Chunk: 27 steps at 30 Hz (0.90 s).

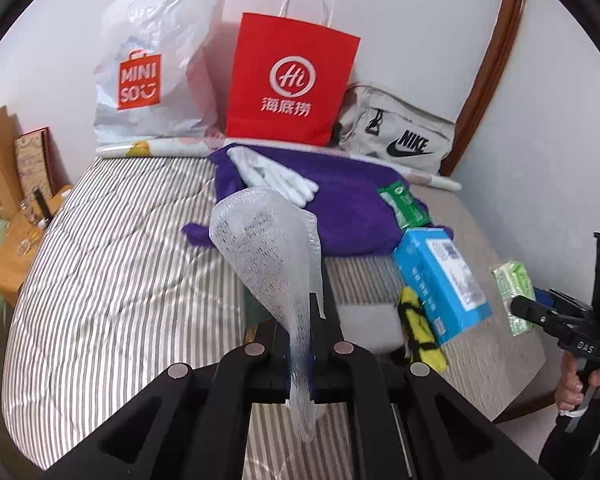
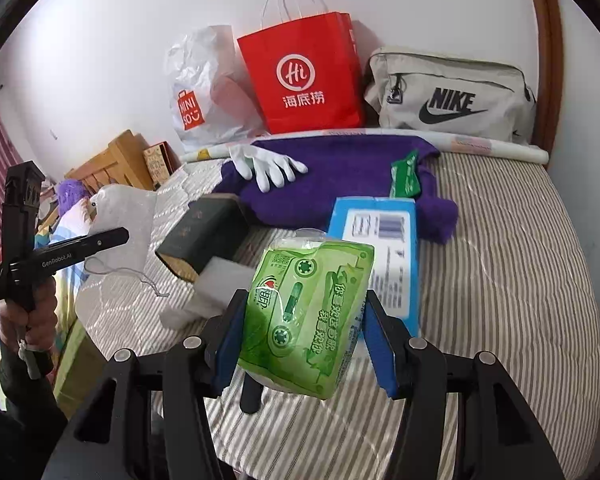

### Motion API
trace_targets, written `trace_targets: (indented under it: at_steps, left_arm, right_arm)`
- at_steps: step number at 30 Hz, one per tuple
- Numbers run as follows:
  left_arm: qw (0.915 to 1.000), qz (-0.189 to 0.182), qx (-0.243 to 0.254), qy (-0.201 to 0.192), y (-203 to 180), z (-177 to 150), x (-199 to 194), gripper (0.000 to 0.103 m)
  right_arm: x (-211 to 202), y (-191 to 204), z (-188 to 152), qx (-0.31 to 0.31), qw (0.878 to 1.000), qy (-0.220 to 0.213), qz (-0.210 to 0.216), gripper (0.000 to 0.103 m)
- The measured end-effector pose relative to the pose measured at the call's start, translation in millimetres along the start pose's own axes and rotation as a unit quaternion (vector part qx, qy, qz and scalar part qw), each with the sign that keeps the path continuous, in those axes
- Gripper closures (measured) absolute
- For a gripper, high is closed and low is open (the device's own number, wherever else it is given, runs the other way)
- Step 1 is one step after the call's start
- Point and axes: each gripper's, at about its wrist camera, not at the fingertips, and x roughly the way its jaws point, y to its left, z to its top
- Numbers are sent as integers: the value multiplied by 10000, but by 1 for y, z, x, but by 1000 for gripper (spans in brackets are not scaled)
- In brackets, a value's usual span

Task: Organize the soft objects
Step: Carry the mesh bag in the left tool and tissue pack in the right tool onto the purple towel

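left gripper (image 1: 318, 312): fingers pressed together, pinching a white mesh net (image 1: 268, 248); the net rises in a cone above the fingertips and a tail hangs below them, above the striped bedding (image 1: 112, 280)
right gripper (image 2: 304, 316): blue pads (image 2: 230, 332) spread about halfway and pressing on both sides of a green tissue pack (image 2: 308, 312); the pack is lifted above the bed
behind the pack: a blue box (image 2: 388, 240) lies flat, its near end covered by the pack; a dark box (image 2: 204, 236) and a white foam block (image 2: 216, 284) sit to its left
purple towel (image 2: 340, 176): spread further back; white gloves (image 2: 268, 166) and a small green packet (image 2: 406, 176) rest on it
along the wall: white plastic bag (image 2: 204, 84), red paper bag (image 2: 304, 76), grey pouch (image 2: 452, 92)
hard to make out: a yellow and black item (image 1: 420, 328) beside the blue box, partly hidden; print on the pack is blurred
cut off: the person's hands, seen only at the frame edges
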Motion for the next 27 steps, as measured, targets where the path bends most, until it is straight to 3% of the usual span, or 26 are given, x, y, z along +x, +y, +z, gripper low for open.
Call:
trace_targets:
  at_steps: [11,27]
  left_arm:
    - [9999,-58,-92,-103,7,51,24,97]
    - [9996,-180,-184,129,12,121,109,97]
  right_arm:
    - [31,-18,47,28,9999,-16,-121,48]
    - [100,-55,119,42,9992,52,-384,48]
